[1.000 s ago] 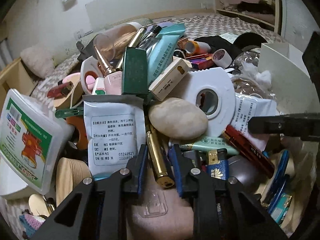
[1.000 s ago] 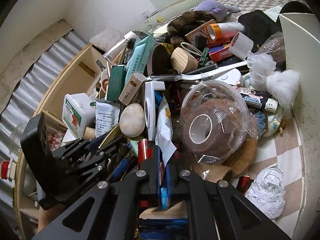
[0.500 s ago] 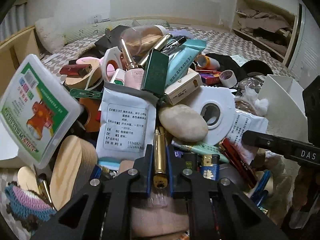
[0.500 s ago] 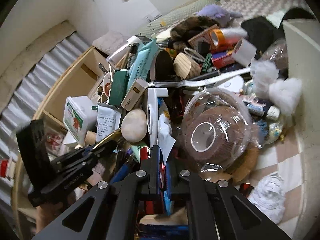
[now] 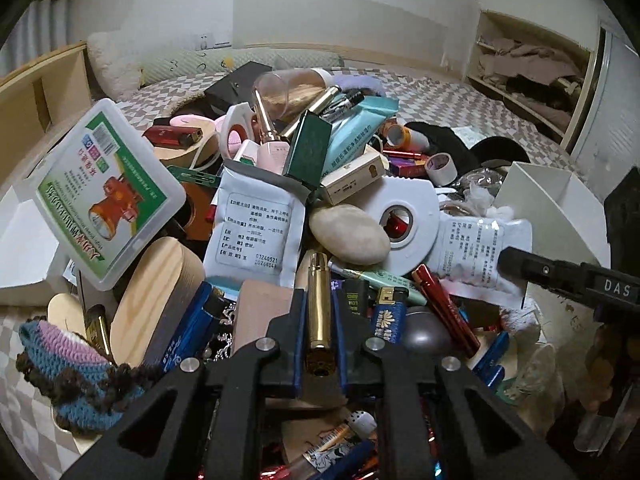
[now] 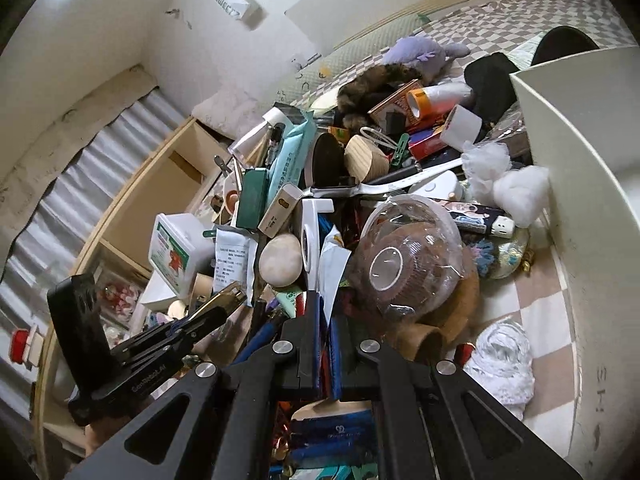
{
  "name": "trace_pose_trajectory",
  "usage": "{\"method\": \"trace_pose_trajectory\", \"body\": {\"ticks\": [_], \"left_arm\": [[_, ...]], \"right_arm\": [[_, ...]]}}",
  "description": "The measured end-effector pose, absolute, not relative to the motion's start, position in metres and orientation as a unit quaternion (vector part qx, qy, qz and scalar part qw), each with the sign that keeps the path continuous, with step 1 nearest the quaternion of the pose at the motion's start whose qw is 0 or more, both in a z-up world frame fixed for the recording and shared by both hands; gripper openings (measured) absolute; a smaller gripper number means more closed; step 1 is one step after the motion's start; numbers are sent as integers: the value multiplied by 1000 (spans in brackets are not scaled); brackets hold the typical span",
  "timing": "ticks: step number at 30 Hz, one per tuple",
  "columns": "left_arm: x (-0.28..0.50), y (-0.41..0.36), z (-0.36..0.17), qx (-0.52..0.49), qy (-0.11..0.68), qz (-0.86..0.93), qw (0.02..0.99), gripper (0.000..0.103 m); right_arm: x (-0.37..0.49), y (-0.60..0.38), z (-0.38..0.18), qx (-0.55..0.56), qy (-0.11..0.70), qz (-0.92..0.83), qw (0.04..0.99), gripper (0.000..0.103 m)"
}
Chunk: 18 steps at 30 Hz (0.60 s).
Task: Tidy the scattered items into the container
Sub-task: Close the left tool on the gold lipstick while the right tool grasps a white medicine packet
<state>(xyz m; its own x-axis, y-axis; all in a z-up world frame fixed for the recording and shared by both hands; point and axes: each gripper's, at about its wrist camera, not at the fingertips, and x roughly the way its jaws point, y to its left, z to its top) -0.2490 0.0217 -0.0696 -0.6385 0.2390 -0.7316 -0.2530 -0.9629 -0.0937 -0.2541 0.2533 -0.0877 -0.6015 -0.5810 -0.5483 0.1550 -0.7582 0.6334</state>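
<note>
My left gripper (image 5: 319, 312) is shut on a gold tube (image 5: 319, 300), held just above the heap of scattered items; the right wrist view shows the gold tube (image 6: 226, 296) sticking out beyond the left gripper (image 6: 200, 314). My right gripper (image 6: 325, 320) is shut, with the corner of a white sachet (image 6: 334, 260) pinched between its pads. The left wrist view has the right gripper (image 5: 520, 266) on that sachet (image 5: 476, 240). The white container (image 5: 552, 216) stands to the right of the heap, its wall (image 6: 592, 200) close to my right gripper.
The heap on the checked bedspread (image 6: 540, 304) holds a beige stone (image 5: 348, 236), a white tape roll (image 5: 400, 220), a wrapped brown roll (image 6: 404, 264), a red tube (image 5: 444, 308), a lighter (image 5: 386, 312), a green-labelled plastic box (image 5: 104, 192) and a wooden lid (image 5: 156, 296). A wooden shelf (image 6: 132, 216) stands left.
My left gripper's jaws closed on the gold tube and lifted it a little while the wrist rolled. My right gripper stayed shut and rose slightly.
</note>
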Motion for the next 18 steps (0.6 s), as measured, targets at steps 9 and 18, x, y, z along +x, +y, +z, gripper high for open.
{"method": "trace_pose_trajectory", "body": {"ticks": [9, 18], "left_arm": [[-243, 16, -64, -394, -11, 910, 128, 13], [-230, 22, -57, -384, -21, 912, 142, 13]], "right_arm": [[-235, 258, -74, 366, -283, -860, 215, 6], [-224, 268, -64, 345, -306, -861, 213, 6]]}}
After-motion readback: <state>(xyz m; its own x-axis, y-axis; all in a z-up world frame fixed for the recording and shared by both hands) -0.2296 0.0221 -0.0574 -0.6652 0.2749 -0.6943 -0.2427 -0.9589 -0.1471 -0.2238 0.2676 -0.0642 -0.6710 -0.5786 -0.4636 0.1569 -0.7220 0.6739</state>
